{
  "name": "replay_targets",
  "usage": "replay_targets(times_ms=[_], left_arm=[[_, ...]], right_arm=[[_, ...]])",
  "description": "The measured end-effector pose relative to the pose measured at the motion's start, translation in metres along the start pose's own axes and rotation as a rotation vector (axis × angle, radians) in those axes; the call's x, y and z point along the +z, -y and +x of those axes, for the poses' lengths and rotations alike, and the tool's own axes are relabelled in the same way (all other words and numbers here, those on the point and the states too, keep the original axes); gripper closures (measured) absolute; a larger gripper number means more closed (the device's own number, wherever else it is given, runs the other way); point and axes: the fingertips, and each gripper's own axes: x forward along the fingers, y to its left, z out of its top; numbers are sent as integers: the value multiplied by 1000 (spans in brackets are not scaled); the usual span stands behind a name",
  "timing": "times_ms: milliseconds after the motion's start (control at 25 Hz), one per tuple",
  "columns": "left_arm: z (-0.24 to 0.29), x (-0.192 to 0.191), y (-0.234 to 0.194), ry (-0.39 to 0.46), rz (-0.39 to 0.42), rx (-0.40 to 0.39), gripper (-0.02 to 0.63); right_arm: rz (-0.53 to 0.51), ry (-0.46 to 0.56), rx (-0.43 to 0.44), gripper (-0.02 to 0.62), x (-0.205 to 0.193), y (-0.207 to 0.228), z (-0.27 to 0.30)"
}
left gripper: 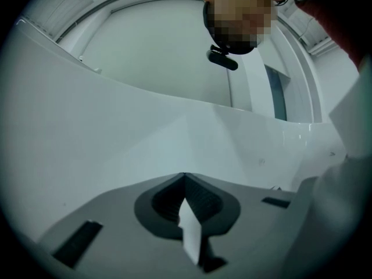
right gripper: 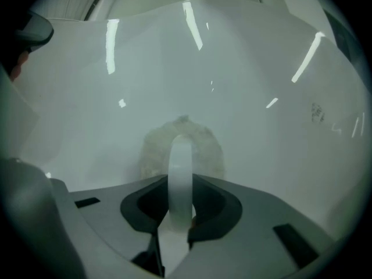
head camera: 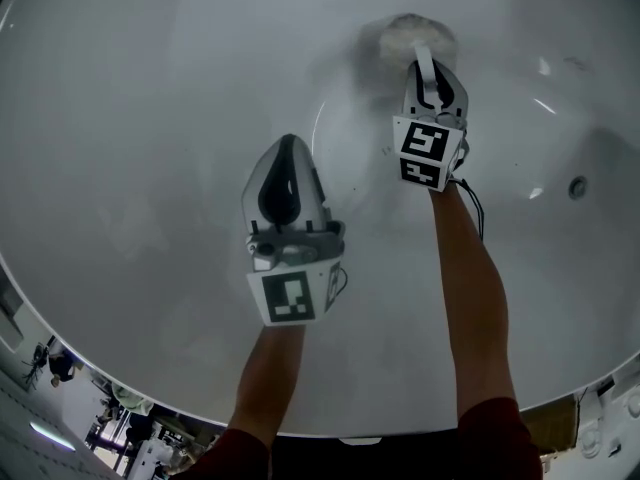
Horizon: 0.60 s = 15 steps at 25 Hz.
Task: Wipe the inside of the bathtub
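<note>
White glossy bathtub (head camera: pixel 150 88) curves just beyond both jaw pairs, where the right gripper (head camera: pixel 425 58) pinches the white loop handle (right gripper: pixel 180 173) of a pale fluffy round pad (head camera: pixel 415 36) against its wall, while the left gripper (head camera: pixel 288 140) has its jaws pressed together on nothing.

Soft, even light fills the white bathtub (head camera: pixel 150 118). Head view bright but low-contrast, w/ only faint shadows beside the left gripper (head camera: pixel 288 143) and right gripper (head camera: pixel 428 68), small glare spots at upper right, darker along the bottom edge. Right gripper view: long glare streaks on the tub wall; wiping pad (right gripper: pixel 154 153) hazy, out of focus. Both gripper views: strong fisheye bend, black vignette at edges, greenish cast, near jaws dim & soft. Mosaic patch at top of left gripper view.
</note>
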Motion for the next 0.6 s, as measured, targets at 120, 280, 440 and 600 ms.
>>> replay_targets(times_ms=[120, 280, 440, 600], left_arm=[[3, 5, 43, -2, -11, -32, 592], [8, 15, 70, 1, -2, -69, 592], [23, 26, 84, 5, -4, -89, 592], [28, 32, 126, 14, 2, -117, 592]], right_arm=[[-27, -8, -19, 502, -17, 36, -13], [-13, -6, -32, 502, -20, 60, -24], [-12, -7, -45, 503, -17, 78, -22], [-3, -9, -71, 503, -30, 122, -35]])
